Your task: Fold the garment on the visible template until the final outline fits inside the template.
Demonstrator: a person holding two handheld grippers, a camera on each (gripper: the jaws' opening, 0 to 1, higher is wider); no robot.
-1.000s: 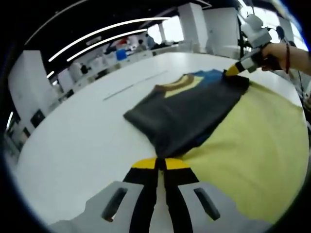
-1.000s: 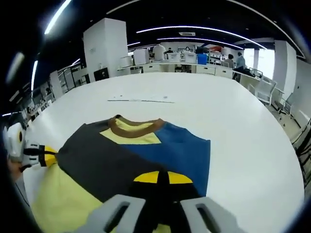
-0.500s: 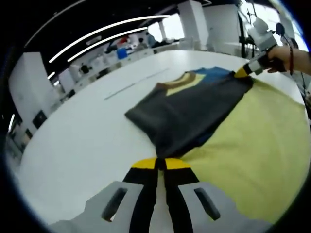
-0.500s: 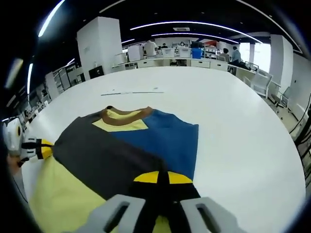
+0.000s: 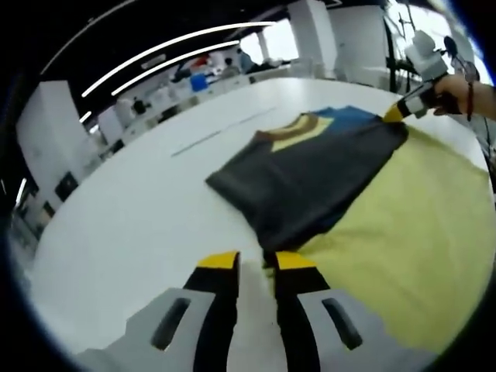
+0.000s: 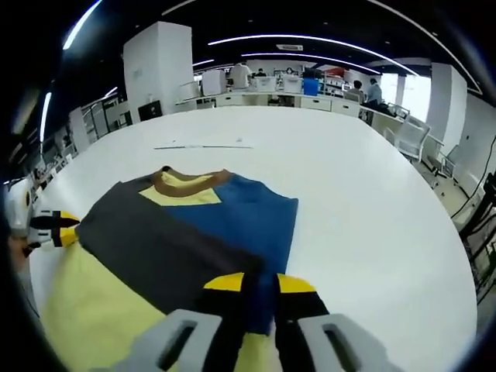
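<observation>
White bench [image 6: 372, 194] carries the shirt [image 6: 178, 232], folded over a yellow template [image 5: 418, 248]. Both tools, left [image 5: 254, 263] and right [image 6: 260, 285], are released, jaws parted. Next, regrasp corners evenly, folding inward.

A: Materials check?

B: Shirt [image 6: 190, 225] is soft matt knit cloth in dark grey, blue and yellow panels, with a brown ribbed-looking collar [image 6: 188, 180]. Lies flat, few wrinkles.

A: What's under it?

B: Yellow template [image 5: 422, 232], matt, smooth, looks like a thin cloth or sheet; can't tell which. Table [image 6: 372, 209] is white, smooth, slight sheen from the ceiling lights.

A: Tools?

B: Left gripper [image 5: 253, 260] and right gripper [image 6: 260, 283]: black matt fingers with yellow tips, plastic-looking, on smooth light grey plastic bodies.
</observation>
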